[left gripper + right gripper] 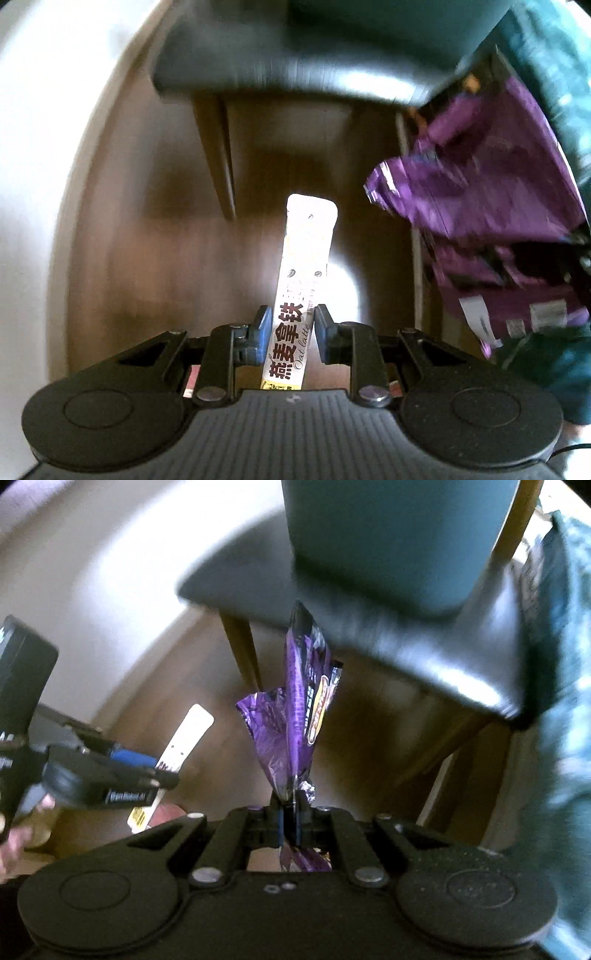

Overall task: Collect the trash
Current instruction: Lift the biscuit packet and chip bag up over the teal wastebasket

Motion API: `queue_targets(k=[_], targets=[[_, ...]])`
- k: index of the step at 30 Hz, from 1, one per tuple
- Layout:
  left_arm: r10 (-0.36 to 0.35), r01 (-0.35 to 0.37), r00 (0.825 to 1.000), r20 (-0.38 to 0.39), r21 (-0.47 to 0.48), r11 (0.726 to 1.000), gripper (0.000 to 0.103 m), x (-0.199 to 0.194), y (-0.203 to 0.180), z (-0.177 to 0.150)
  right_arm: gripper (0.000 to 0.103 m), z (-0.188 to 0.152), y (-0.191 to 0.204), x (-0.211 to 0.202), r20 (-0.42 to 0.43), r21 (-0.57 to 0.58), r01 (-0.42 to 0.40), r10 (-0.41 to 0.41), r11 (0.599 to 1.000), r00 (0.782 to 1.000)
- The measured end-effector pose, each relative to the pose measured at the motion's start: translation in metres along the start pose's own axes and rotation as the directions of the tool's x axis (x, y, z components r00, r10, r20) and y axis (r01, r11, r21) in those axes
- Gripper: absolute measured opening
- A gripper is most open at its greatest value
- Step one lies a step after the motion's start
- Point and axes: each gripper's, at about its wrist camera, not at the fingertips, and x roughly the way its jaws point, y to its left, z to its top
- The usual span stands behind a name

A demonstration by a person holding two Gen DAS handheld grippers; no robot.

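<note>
Above the brown wood floor (177, 236), the left gripper (291, 325) is clamped on a white oat-latte sachet (299, 280), its free end projecting clear of the pads. Beside it, the right gripper (290, 812) pinches a crumpled purple snack wrapper (291, 716) by one end. A dark chair seat (406, 642) overhangs ahead (its front edge is blurred), with one wooden leg (218, 158) descending left of the sachet. Open floor lies beneath both items.
</note>
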Motion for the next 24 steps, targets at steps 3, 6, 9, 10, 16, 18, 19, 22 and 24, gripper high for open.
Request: queue_targets(k=[3, 6, 9, 10, 16, 18, 19, 22, 24], targets=[[-0.012, 0.01, 0.999, 0.045, 0.03, 1.0, 0.024, -0.06, 0.001, 0.018, 0.005, 0.012, 0.006, -0.057, 0.046, 0.008, 0.004, -0.004, 1.0, 0.999], [-0.028, 0.025, 0.997, 0.077, 0.044, 0.999, 0.024, -0.116, 0.002, 0.038, 0.005, 0.02, 0.015, -0.105, 0.096, 0.018, 0.015, -0.016, 1.0, 0.995], [-0.057, 0.052, 0.993, 0.106, 0.053, 0.997, 0.024, -0.162, 0.003, 0.057, 0.005, 0.025, 0.019, -0.156, 0.151, 0.062, 0.028, -0.037, 0.998, 0.988], [-0.067, 0.06, 0.991, 0.118, 0.064, 0.996, 0.024, -0.178, 0.002, 0.065, 0.005, 0.03, 0.02, -0.167, 0.165, 0.078, 0.032, -0.044, 0.996, 0.985], [-0.131, 0.095, 0.965, 0.227, 0.162, 0.982, 0.024, -0.253, -0.01, 0.113, 0.005, 0.06, 0.018, -0.236, 0.261, 0.181, 0.05, -0.097, 0.982, 0.96], [-0.159, 0.112, 0.953, 0.259, 0.184, 0.976, 0.024, -0.274, -0.01, 0.129, 0.005, 0.07, 0.016, -0.256, 0.296, 0.206, 0.043, -0.105, 0.978, 0.949], [-0.177, 0.126, 0.945, 0.273, 0.195, 0.973, 0.024, -0.284, -0.01, 0.136, 0.005, 0.075, 0.017, -0.267, 0.316, 0.21, 0.045, -0.112, 0.977, 0.942], [-0.208, 0.138, 0.928, 0.308, 0.235, 0.962, 0.024, -0.319, -0.022, 0.16, 0.005, 0.093, 0.022, -0.295, 0.363, 0.213, 0.06, -0.136, 0.975, 0.922], [-0.232, 0.151, 0.917, 0.325, 0.257, 0.955, 0.024, -0.331, -0.02, 0.172, 0.005, 0.106, 0.022, -0.307, 0.393, 0.224, 0.077, -0.162, 0.971, 0.905]])
